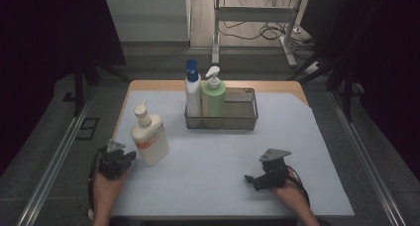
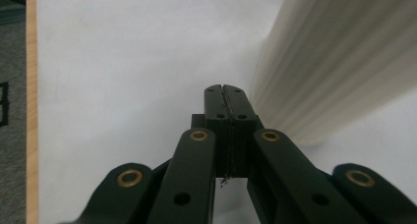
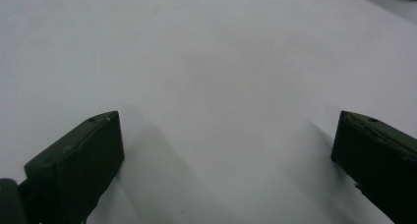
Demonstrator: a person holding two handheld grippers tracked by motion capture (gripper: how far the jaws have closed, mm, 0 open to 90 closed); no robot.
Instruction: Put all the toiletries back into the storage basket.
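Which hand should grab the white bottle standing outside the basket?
Left. The left gripper sits right beside the white bottle, though shut. The right gripper is open but far across the table.

You've got three plastic bottles: cream pump bottle [image 1: 150, 138], green pump bottle [image 1: 213, 98], blue-capped white bottle [image 1: 192, 89]. One wire mesh basket [image 1: 245, 109].

- The cream bottle [image 1: 150, 139] I'm working beside stands upright on the white table [image 1: 223, 161] near its left edge, with an orange-printed label and a slim nozzle cap.
- In the left gripper view its ribbed wall [image 2: 324, 62] rises at right.
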